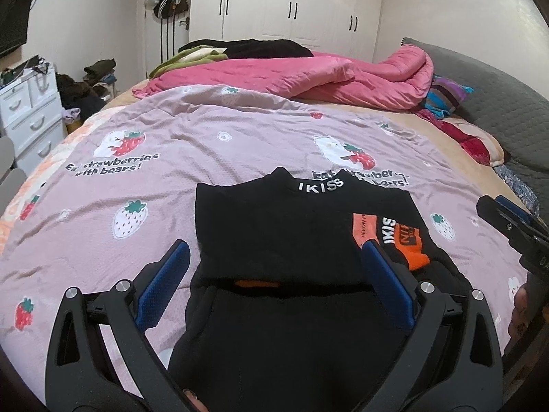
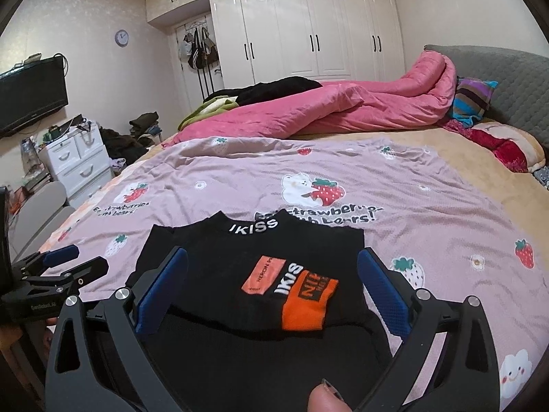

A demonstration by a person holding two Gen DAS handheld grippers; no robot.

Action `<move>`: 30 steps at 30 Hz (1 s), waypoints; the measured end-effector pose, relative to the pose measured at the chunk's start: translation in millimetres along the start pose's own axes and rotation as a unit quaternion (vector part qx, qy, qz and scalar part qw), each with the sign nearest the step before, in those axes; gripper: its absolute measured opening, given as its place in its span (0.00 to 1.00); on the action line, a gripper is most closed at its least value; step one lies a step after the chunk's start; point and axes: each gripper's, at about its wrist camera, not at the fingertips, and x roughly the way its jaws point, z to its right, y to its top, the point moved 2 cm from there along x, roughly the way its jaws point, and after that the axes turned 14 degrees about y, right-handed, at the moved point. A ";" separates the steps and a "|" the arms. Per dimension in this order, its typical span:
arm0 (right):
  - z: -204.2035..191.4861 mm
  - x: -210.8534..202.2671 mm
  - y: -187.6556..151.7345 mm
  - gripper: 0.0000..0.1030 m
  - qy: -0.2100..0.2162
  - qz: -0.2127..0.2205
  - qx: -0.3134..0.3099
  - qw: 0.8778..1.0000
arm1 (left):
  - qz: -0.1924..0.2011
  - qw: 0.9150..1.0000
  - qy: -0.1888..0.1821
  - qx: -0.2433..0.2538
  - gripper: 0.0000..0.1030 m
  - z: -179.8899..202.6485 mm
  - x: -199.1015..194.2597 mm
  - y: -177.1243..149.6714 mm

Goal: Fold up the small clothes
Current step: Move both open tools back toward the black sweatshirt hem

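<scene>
A black top (image 1: 274,226) printed "IKISS" on its collar lies flat on a pink strawberry-and-bear sheet (image 1: 206,137) spread over the bed, its lower part folded up so that an orange patch (image 2: 302,295) shows on the front. The left gripper (image 1: 274,267) has its jaws spread wide with nothing between the blue pads (image 1: 164,281) but cloth lying below; the top sits between and just ahead of them, its left edge near the left pad and the patch just beyond the right pad. The right gripper (image 2: 272,281) likewise stands with jaws wide apart, holding nothing, and the folded front with the patch lies between its pads (image 2: 384,288), the collar further ahead. Each gripper appears at the edge of the other's view, off to the side of the jaws. Well beyond both sets of jaws a pink quilt (image 2: 343,110) is bunched on the bed before a white wardrobe (image 2: 308,27)
</scene>
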 end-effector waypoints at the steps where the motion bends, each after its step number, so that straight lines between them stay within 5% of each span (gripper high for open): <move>1: -0.9 -1.8 -1.9 0.96 0.001 0.000 0.000 1.000 | 0.000 1.000 -0.001 0.000 0.91 -0.1 -2.0 -1.9; 30: 10.4 -65.8 -77.8 0.96 -0.021 -0.038 0.030 0.999 | -0.024 0.999 0.022 0.005 0.91 -28.5 -47.3 -78.3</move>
